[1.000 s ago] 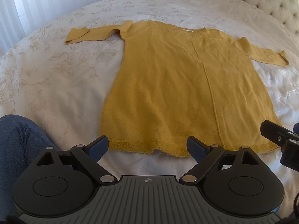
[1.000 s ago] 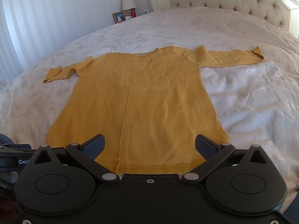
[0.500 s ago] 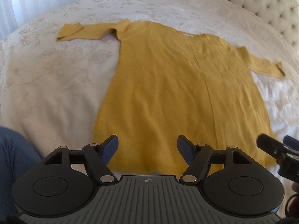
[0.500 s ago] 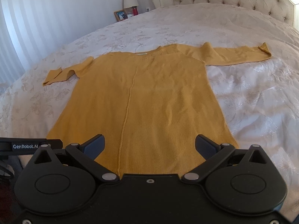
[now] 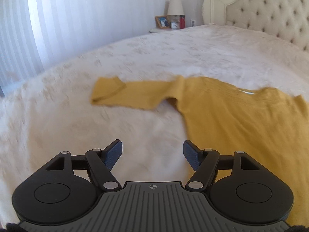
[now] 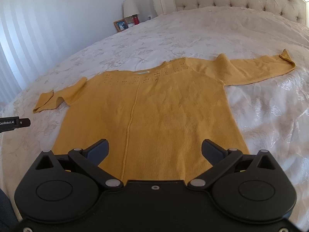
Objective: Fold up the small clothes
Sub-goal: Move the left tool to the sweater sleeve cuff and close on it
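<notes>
Since a second ago I've swung my left gripper (image 5: 152,154) from the hem toward the sweater's (image 6: 150,119) left sleeve (image 5: 127,94); its jaws stand half-wide, empty. My right gripper (image 6: 154,150) gapes empty. Sweater lies flat mid-bed (image 6: 270,116), nothing folded yet.

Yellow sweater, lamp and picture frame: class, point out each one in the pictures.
yellow sweater (image 6: 154,116): right wrist view, middle of its body.
lamp (image 6: 131,7): right wrist view, on its shade.
picture frame (image 6: 121,25): right wrist view, the photo's centre.
</notes>
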Demonstrator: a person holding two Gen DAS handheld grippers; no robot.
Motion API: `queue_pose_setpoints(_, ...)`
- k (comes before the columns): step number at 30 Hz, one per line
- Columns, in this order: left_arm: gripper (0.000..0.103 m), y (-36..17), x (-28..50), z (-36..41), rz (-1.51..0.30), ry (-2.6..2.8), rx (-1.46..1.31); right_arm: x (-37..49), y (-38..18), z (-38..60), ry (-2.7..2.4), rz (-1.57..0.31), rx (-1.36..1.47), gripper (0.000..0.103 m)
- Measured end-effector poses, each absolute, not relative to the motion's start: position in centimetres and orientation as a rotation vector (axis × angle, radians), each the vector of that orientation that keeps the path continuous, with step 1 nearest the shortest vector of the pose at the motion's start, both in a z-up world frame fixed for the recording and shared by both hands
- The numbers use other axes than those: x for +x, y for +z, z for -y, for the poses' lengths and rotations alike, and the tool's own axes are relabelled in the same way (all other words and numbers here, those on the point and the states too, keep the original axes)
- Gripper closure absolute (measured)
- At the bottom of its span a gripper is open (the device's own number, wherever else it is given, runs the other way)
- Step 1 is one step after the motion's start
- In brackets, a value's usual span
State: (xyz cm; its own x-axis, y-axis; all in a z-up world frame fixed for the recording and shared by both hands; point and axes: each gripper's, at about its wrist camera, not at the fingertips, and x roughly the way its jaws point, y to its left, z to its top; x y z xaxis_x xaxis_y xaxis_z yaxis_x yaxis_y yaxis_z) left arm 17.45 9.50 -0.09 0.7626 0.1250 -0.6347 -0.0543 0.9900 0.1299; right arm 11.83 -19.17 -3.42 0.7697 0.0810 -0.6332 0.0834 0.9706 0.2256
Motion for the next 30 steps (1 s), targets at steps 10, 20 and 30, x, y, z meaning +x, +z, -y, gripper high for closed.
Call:
queue_pose_setpoints(10,0.034,-2.2,26.1,-15.2,-0.627,0.212,0.233,18.4,-6.5,19.3,-0.043,-0.635,0.263,0.004)
queue_pose_setpoints(20,0.034,-5.7,33.0,-18.0,-0.56,0.265,0.304,22.1,-9.9,17.8,-0.056,-0.603,0.193,0.002)
queue_pose_setpoints(30,0.034,-8.7,36.5,-17.3,-0.592,0.211,0.41,22.2,-11.1,17.2,-0.067,-0.622,0.151,0.0)
